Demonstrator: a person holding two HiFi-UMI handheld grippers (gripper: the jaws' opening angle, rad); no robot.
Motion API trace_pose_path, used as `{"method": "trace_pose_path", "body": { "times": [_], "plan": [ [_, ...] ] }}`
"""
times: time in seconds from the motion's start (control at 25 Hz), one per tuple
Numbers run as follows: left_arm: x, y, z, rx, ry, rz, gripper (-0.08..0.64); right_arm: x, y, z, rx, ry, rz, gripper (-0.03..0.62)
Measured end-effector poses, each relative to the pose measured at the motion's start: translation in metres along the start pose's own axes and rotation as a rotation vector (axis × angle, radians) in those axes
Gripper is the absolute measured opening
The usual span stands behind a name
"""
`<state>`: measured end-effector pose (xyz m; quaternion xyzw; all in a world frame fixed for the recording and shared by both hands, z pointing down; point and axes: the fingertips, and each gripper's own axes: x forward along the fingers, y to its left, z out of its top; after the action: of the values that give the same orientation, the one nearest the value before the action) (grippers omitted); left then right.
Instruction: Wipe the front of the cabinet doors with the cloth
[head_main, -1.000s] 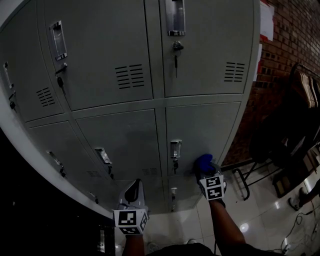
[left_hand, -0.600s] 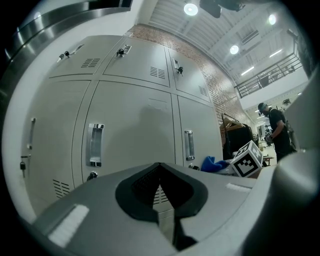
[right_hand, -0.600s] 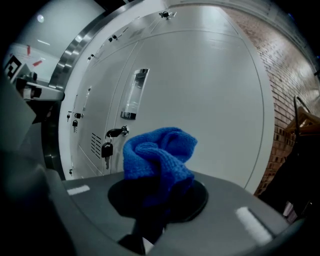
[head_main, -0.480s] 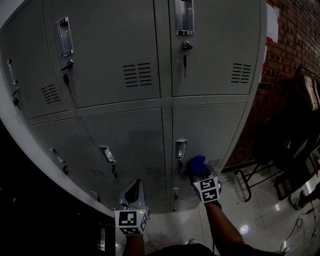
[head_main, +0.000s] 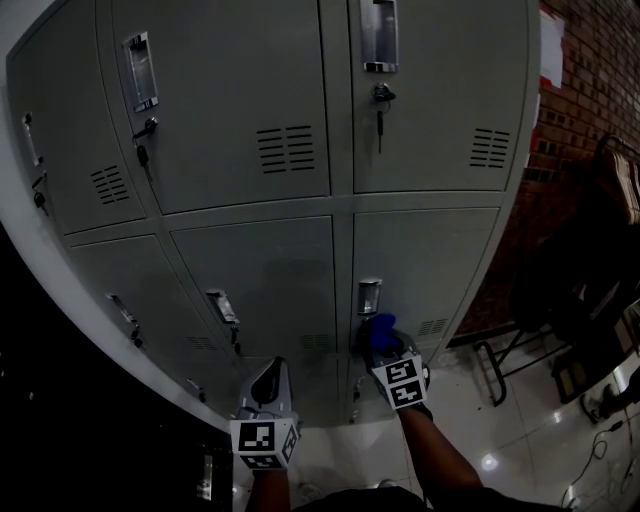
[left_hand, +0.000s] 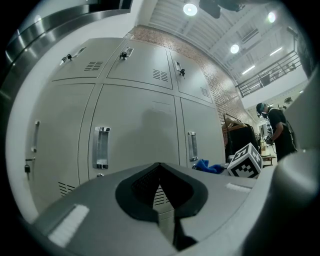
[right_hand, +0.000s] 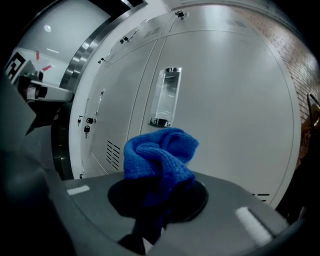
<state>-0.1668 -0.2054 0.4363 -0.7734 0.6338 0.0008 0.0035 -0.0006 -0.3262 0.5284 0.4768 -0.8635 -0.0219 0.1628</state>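
Observation:
Grey metal locker cabinet doors (head_main: 250, 120) fill the head view. My right gripper (head_main: 385, 350) is shut on a bunched blue cloth (head_main: 378, 330), which is held at the lower right door (head_main: 430, 265), just below its recessed handle (head_main: 369, 296). In the right gripper view the cloth (right_hand: 160, 152) bulges out of the gripper (right_hand: 152, 215), with the handle (right_hand: 167, 97) just behind it. My left gripper (head_main: 266, 382) hangs lower left, off the doors, its jaws together and empty. The left gripper view shows this gripper (left_hand: 160, 195), the doors (left_hand: 135, 130) and the cloth (left_hand: 207, 166).
A brick wall (head_main: 590, 90) stands right of the cabinet. Dark chairs or racks (head_main: 585, 290) crowd the right side over a glossy tiled floor (head_main: 520, 430). Keys hang from the upper door locks (head_main: 379, 110). A person (left_hand: 277, 132) stands far off in the left gripper view.
My right gripper has slid the cloth leftward across the lower right door, from near its right part to under the handle. The left gripper has stayed put.

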Motion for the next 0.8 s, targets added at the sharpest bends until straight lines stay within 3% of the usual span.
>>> {"method": "trace_pose_path", "body": {
  "times": [0.56, 0.8],
  "plan": [
    [-0.001, 0.003, 0.003, 0.002, -0.003, -0.009, 0.014, 0.004, 0.013, 0.003, 0.081, -0.023, 0.024, 0.059],
    [0.005, -0.008, 0.003, 0.004, -0.002, -0.039, 0.014, -0.014, 0.004, 0.007, 0.022, -0.022, -0.016, 0.060]
  ]
}}
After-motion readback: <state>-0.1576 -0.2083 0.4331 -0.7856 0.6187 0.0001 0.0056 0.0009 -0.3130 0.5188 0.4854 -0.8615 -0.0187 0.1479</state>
